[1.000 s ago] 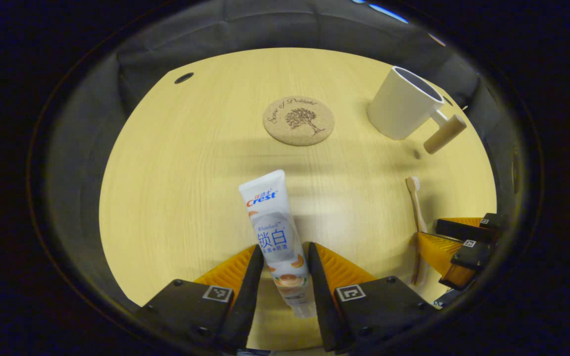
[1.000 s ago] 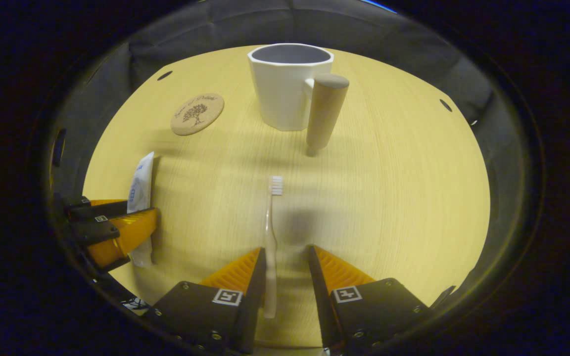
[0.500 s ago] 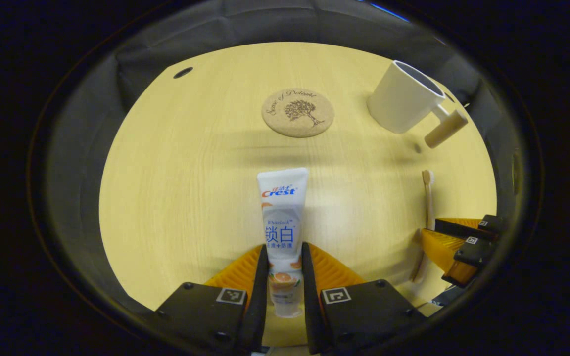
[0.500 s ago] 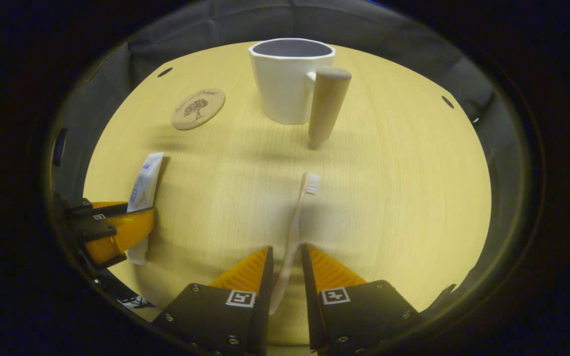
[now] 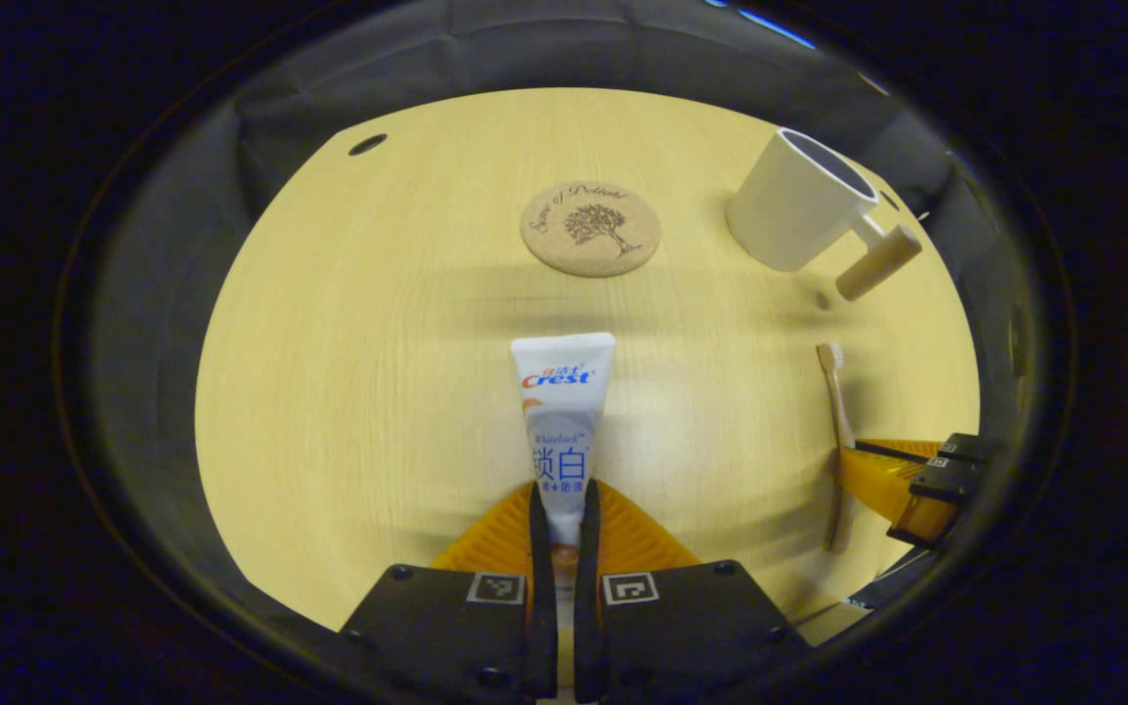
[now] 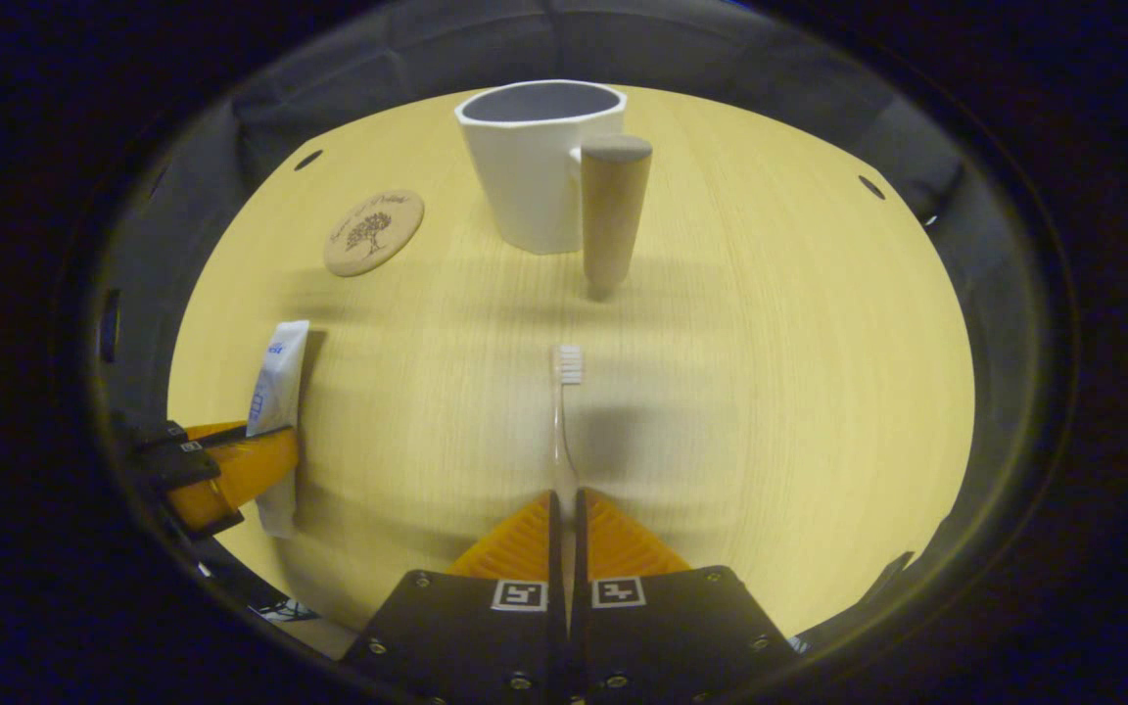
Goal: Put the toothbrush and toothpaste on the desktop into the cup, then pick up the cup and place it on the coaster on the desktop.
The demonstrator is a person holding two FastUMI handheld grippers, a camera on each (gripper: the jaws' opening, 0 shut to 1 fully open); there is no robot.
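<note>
White paste tube [image 5: 562,421] and brush [image 6: 562,431] are now clamped in your left tongs [image 5: 561,509] and right tongs [image 6: 564,514], which closed moments ago, so both can go to the cup [image 6: 537,166] ahead.

White cup [image 6: 530,162], tree-printed cork coaster [image 5: 590,228], pale wood-grain desktop [image 5: 358,372]
</note>
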